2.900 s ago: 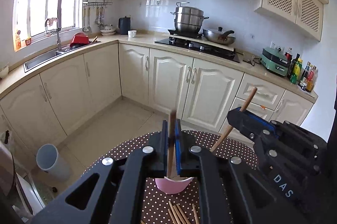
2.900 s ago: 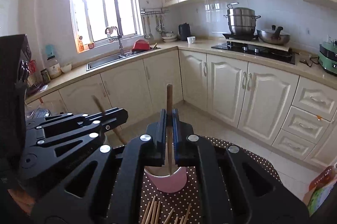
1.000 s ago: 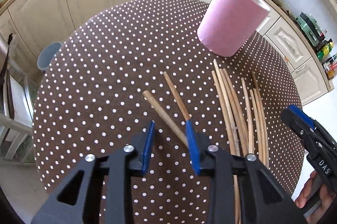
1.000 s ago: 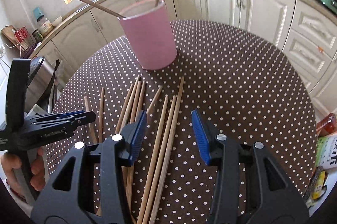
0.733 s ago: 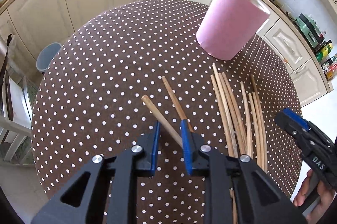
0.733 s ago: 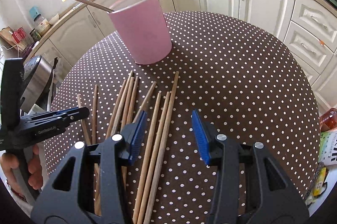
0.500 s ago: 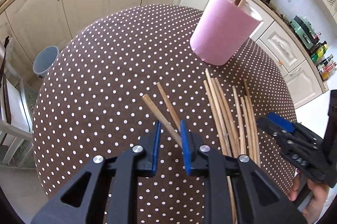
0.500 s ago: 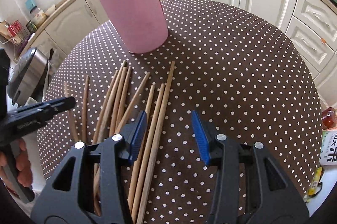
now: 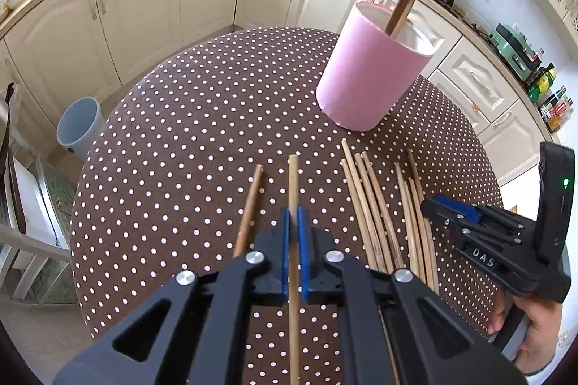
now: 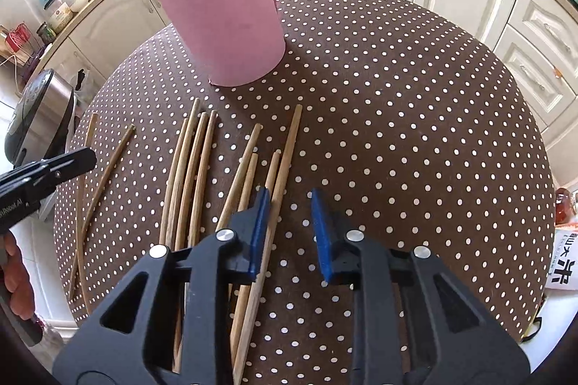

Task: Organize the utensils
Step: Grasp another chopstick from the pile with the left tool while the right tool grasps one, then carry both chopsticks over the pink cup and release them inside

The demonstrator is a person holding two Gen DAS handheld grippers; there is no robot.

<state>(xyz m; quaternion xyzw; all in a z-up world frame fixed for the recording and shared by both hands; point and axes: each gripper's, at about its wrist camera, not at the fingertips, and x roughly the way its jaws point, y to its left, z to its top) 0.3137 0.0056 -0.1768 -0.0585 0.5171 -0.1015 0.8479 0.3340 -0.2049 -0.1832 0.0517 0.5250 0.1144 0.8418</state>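
Left gripper (image 9: 293,222) now clamped on a chopstick (image 9: 293,182) mid-tabletop (image 9: 202,117), right gripper (image 10: 289,204) narrowing, jaws apart over loose chopsticks (image 10: 195,168), near pink cup (image 10: 227,23).

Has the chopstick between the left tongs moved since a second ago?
Yes. The chopstick has swung from slanting left to pointing straight ahead, clamped in the shut left tongs, against the pink cup.

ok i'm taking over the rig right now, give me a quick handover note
Left gripper: shut on one chopstick, just closed, stick running along the fingers.
Right gripper: jaws have been narrowing but are not gripping; the rightmost loose chopstick lies between them against the left pad.
Pink cup stands upright on the dotted table, beyond the sticks.
Done: two chopsticks already in the cup.
Left: the held stick, one beside it, and the loose bunch on the table.
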